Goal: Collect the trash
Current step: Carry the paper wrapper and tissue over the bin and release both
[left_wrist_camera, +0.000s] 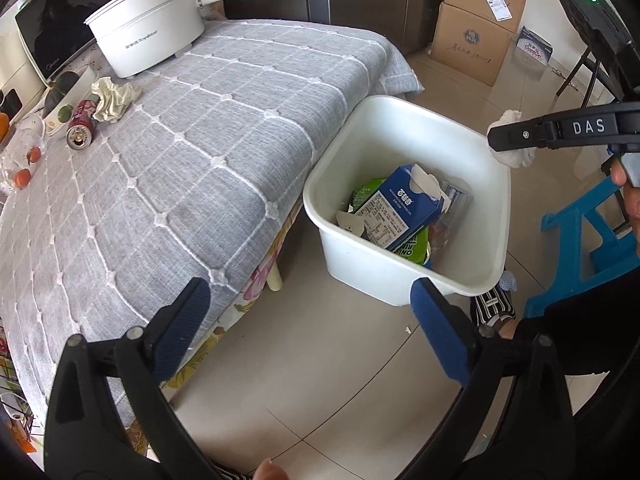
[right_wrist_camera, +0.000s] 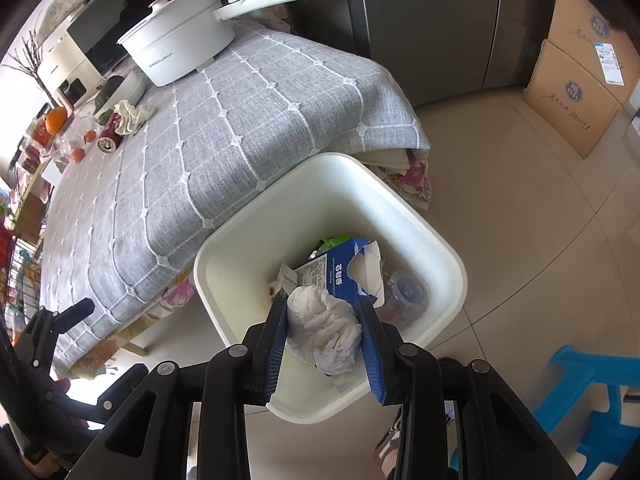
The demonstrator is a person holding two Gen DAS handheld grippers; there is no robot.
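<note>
My right gripper (right_wrist_camera: pixel 322 304) is shut on a crumpled white tissue (right_wrist_camera: pixel 326 330) and hangs over the near side of the white bin (right_wrist_camera: pixel 440 252) on the floor. In the left wrist view that gripper (left_wrist_camera: pixel 506 138) shows side-on above the bin's right rim (left_wrist_camera: pixel 400 120). A blue carton (left_wrist_camera: pixel 400 204) and a green wrapper (left_wrist_camera: pixel 366 192) lie in the bin. My left gripper (left_wrist_camera: pixel 308 300) stands open and empty between the table edge and the bin. On the table's far left lie a red can (left_wrist_camera: pixel 82 122) and a crumpled napkin (left_wrist_camera: pixel 114 100).
A grey checked cloth (left_wrist_camera: pixel 180 160) covers the table, which touches the bin's left side. A white pot (left_wrist_camera: pixel 148 28) stands at the back by a microwave (left_wrist_camera: pixel 52 36). Small oranges (left_wrist_camera: pixel 22 176) lie at the left edge. Cardboard boxes (left_wrist_camera: pixel 476 24) and a blue stool (left_wrist_camera: pixel 580 236) stand on the tiled floor.
</note>
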